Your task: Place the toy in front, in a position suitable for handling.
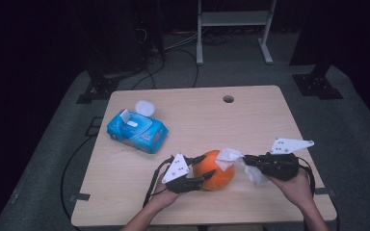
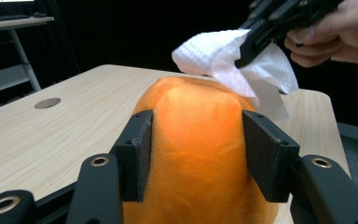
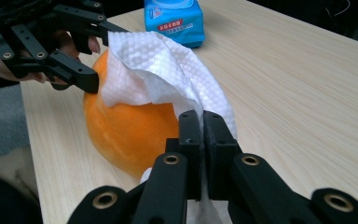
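An orange soft ball (image 1: 217, 172) rests on the wooden table (image 1: 260, 120) near its front edge. My left gripper (image 1: 207, 166) comes in from the left and is shut on the ball, one pad on each side (image 2: 196, 140). A white wipe (image 1: 231, 156) lies draped over the ball's top right. My right gripper (image 1: 246, 161) holds that wipe from the right, with its jaws pressed together on the sheet (image 3: 203, 126). In the right gripper view the wipe (image 3: 154, 70) covers the ball's upper half (image 3: 126, 130), and the left gripper (image 3: 100, 56) grips the ball from behind.
A blue pack of wet wipes (image 1: 137, 130) with its flap up lies at the table's left, a round white lid (image 1: 144, 107) just behind it. A cable hole (image 1: 228, 99) sits near the far edge. A metal shelf frame (image 1: 233, 24) stands on the floor beyond.
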